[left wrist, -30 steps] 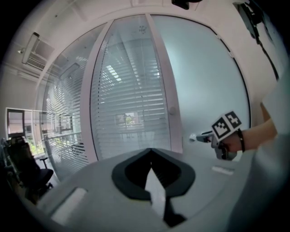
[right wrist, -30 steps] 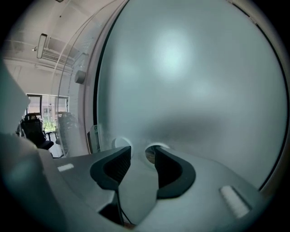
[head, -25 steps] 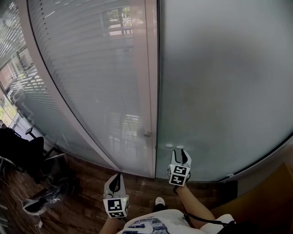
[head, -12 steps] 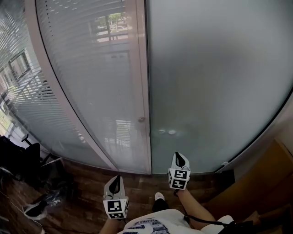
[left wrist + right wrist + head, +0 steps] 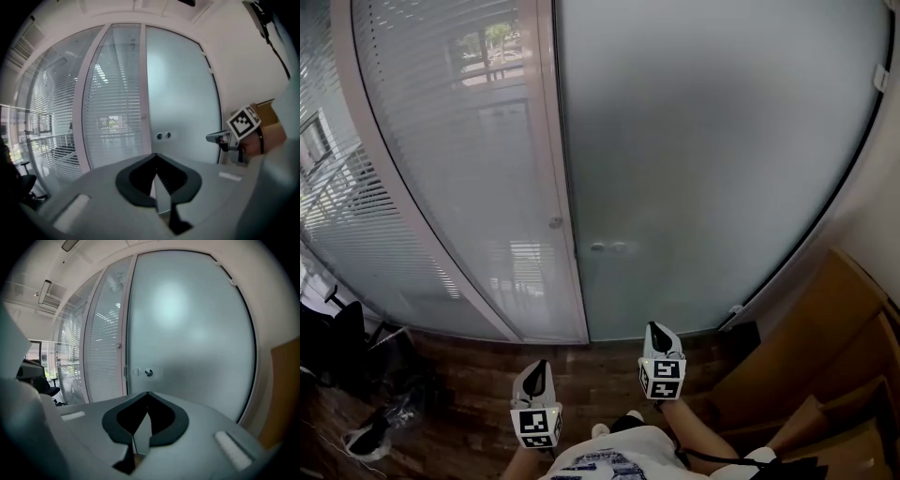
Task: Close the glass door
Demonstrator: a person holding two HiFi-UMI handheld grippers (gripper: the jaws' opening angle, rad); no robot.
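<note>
The frosted glass door (image 5: 703, 169) stands flush against the pale frame post (image 5: 561, 187), its two round lock fittings (image 5: 607, 247) near that edge. My right gripper (image 5: 659, 335) is shut and empty, low in the head view and well short of the door. My left gripper (image 5: 536, 370) is also shut with nothing in it, further back and to the left. In the right gripper view the shut tips (image 5: 147, 393) point toward the lock fittings (image 5: 143, 372). The left gripper view shows its closed tips (image 5: 156, 155), the door (image 5: 180, 93) and the right gripper (image 5: 220, 137) off to the right.
A curved glass wall with blinds (image 5: 441, 169) runs to the left of the door. Cardboard boxes (image 5: 834, 356) stand at the right. A dark office chair (image 5: 337, 347) and a bag (image 5: 370, 436) sit at the lower left on the wooden floor (image 5: 487, 375).
The right gripper's jaws went from open to shut. Both grippers drew back from the door, and the door edge shifted left in the head view.
</note>
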